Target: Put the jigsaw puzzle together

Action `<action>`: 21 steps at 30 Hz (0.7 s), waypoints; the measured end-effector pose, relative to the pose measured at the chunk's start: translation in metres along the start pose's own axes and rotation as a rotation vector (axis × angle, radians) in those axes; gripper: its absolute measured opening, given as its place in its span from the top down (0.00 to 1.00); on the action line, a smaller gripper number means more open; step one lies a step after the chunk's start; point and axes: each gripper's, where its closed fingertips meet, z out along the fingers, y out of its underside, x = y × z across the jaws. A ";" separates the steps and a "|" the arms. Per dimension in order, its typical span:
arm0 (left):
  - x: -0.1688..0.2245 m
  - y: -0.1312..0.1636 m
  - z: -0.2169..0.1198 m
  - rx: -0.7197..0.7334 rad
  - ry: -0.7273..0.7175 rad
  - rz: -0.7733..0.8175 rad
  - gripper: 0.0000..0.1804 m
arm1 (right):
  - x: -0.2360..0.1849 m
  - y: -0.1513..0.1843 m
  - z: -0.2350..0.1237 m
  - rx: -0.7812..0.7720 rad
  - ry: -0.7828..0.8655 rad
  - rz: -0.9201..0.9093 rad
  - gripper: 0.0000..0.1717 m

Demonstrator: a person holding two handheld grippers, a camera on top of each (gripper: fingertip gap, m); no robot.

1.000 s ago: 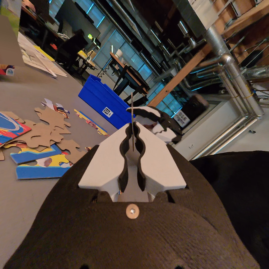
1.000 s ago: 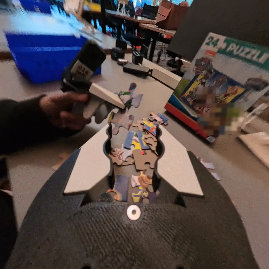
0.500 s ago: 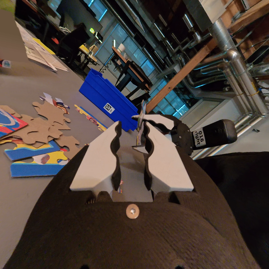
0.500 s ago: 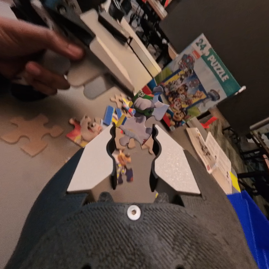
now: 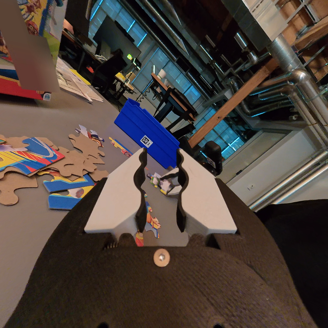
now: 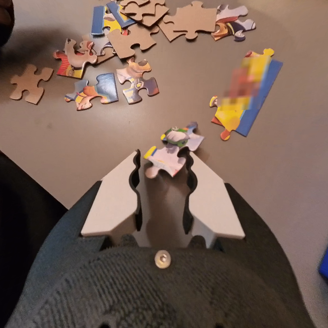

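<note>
My left gripper (image 5: pixel 161 150) is open and empty above the grey table (image 5: pixel 26 239). Through its gap I see the right gripper's fingers (image 5: pixel 171 177) low at the table with a green-and-white puzzle piece (image 5: pixel 157 182). In the right wrist view my right gripper (image 6: pixel 162 153) is open just over the table (image 6: pixel 71 133). The same puzzle piece (image 6: pixel 174 149) lies tilted between its fingertips, against the right pad (image 6: pixel 188 159), with a small gap to the left pad (image 6: pixel 137 159). Another coloured piece (image 5: pixel 151 220) lies on the table under the left gripper.
A pile of puzzle pieces (image 5: pixel 53 165), some face down, lies left of the left gripper and also shows at the top of the right wrist view (image 6: pixel 138 21). A blue bin (image 5: pixel 147 131) stands behind. The puzzle box (image 5: pixel 10 74) stands far left. A blue-and-yellow piece (image 6: pixel 248 106) lies to the right. Left tips to right tips: about 25 cm.
My left gripper was shut on the puzzle piece, then opened as the right gripper took it by its edges. The right gripper carried it down to the table and its jaws eased apart.
</note>
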 end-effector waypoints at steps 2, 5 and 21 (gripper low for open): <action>-0.001 -0.002 -0.003 0.013 -0.005 0.003 0.83 | 0.005 0.004 -0.002 -0.023 0.032 -0.031 0.68; -0.001 -0.005 -0.005 0.027 -0.008 0.006 0.83 | 0.014 0.005 -0.011 -0.042 0.081 -0.059 0.63; -0.018 -0.050 -0.045 0.235 -0.273 0.247 0.87 | -0.011 -0.134 -0.001 0.350 -0.032 -0.180 0.73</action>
